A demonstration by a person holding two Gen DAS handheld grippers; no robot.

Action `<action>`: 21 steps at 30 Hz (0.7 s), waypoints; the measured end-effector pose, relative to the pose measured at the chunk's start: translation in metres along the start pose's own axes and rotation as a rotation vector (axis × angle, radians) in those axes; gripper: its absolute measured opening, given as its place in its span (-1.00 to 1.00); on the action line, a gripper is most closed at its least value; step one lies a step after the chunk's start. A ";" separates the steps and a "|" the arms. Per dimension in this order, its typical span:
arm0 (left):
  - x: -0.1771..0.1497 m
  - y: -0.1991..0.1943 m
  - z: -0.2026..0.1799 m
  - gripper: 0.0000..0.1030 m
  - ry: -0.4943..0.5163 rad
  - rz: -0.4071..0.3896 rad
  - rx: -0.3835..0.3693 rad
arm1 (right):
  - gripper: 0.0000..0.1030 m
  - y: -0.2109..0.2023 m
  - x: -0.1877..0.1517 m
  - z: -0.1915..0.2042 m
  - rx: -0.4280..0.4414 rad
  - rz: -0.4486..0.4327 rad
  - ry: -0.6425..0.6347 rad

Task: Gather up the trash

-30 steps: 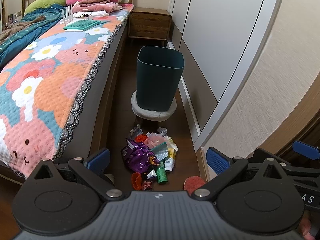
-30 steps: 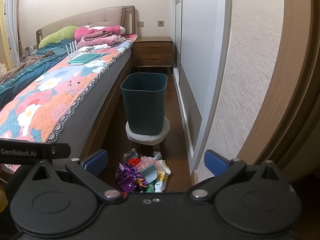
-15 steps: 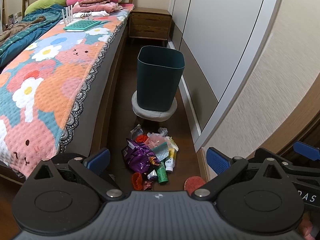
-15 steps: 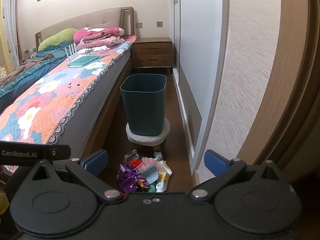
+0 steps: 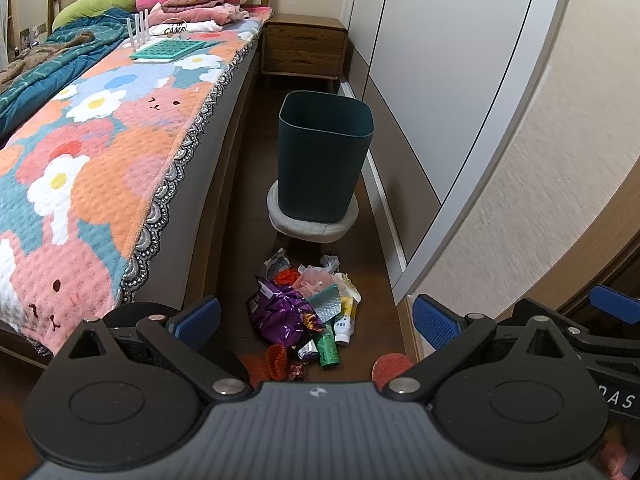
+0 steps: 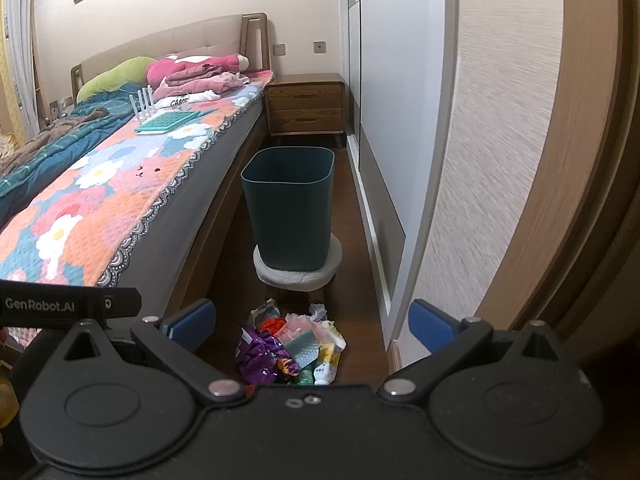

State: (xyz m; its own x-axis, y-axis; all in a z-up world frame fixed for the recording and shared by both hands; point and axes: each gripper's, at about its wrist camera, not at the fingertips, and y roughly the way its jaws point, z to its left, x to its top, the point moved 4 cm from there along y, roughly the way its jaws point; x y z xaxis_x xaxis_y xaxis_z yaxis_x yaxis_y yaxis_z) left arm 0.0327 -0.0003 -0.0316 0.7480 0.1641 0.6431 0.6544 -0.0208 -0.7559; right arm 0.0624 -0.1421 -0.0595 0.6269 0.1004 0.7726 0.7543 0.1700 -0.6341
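On the floor (image 5: 248, 216) between the bed (image 5: 100, 148) and the wardrobe (image 5: 448, 60), a heap of trash (image 5: 304, 308) lies just in front of a stool (image 5: 312, 228). A dark bin (image 5: 324, 156) stands upright on that stool. The heap holds a purple wrapper (image 5: 276, 312), a green bottle (image 5: 326, 346), a white tube (image 5: 346, 318), a teal packet (image 5: 328, 302) and crumpled paper (image 5: 330, 262); some smaller red pieces near the bottom are too cut off to identify. The left gripper (image 5: 316, 316) hangs above the heap, jaws spread wide, holding nothing. The right gripper (image 6: 312, 322) is likewise wide and empty, aimed at the same heap (image 6: 290, 346) and bin (image 6: 290, 204). A nightstand (image 5: 304, 46) sits at the far end of the aisle. A teal tray (image 5: 168, 50) rests on the bed's flowered cover.
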 end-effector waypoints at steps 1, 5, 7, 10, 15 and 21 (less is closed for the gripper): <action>-0.001 0.000 0.000 1.00 0.004 0.002 0.000 | 1.00 0.000 0.000 0.000 -0.001 0.001 0.004; 0.000 0.000 -0.001 1.00 0.012 0.001 0.003 | 1.00 0.001 0.001 -0.001 -0.002 0.004 0.018; 0.000 0.000 -0.001 1.00 0.012 0.002 0.004 | 1.00 0.001 0.001 -0.001 -0.001 0.005 0.015; 0.001 0.001 -0.001 1.00 0.005 0.005 0.003 | 1.00 0.001 0.001 0.001 0.000 0.006 0.005; 0.001 0.004 -0.003 1.00 0.009 0.009 -0.001 | 1.00 0.003 0.001 -0.001 -0.003 0.013 0.010; 0.001 0.008 -0.003 1.00 0.009 0.021 0.003 | 1.00 0.005 0.002 0.000 -0.002 0.021 0.017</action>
State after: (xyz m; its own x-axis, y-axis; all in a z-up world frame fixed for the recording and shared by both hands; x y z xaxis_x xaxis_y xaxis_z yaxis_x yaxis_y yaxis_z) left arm 0.0385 -0.0028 -0.0365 0.7627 0.1552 0.6278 0.6380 -0.0215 -0.7698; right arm 0.0676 -0.1407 -0.0613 0.6453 0.0875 0.7589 0.7417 0.1658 -0.6499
